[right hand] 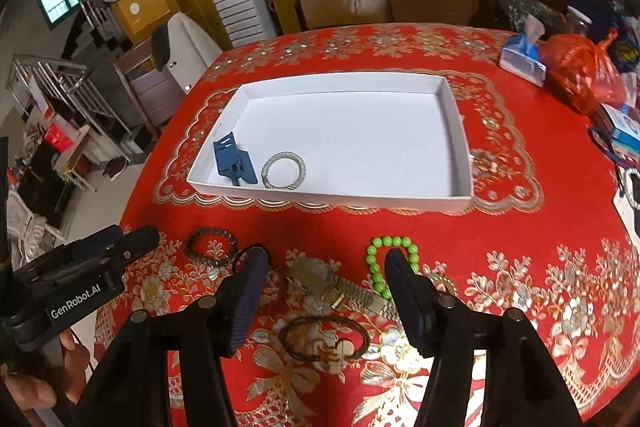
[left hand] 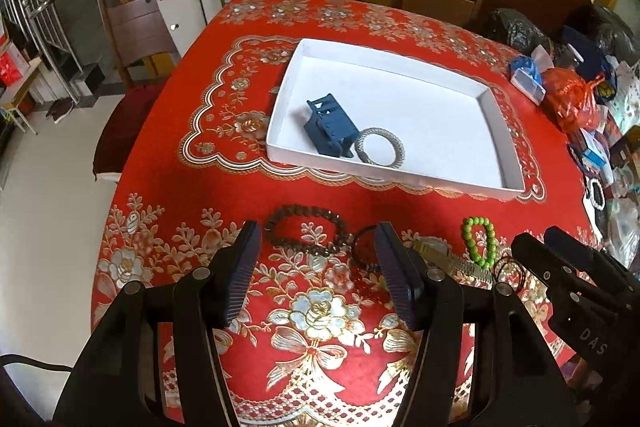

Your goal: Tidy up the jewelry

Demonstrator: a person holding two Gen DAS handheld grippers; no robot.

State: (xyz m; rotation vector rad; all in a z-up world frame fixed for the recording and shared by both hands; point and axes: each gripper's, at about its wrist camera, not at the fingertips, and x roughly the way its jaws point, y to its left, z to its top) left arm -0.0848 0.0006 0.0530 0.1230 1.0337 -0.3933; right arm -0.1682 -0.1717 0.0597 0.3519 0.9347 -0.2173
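The white tray point(right hand: 456, 131) already held a blue clip point(right hand: 234, 163) and a silver bangle point(right hand: 283, 166). Left on the table point(right hand: 520, 247): brown bead bracelet point(right hand: 211, 247), gold watch point(right hand: 336, 287), black cord point(right hand: 320, 341), green bead bracelet point(right hand: 390, 263). Both left gripper point(left hand: 316, 279) and right gripper point(right hand: 324, 291) hovered, fingers open and empty. Bags point(right hand: 580, 75) crowded the right edge, well apart.

"GenRobot.AI" on left tool point(right hand: 132, 239); apparently "DAS" on right tool point(left hand: 540, 243).
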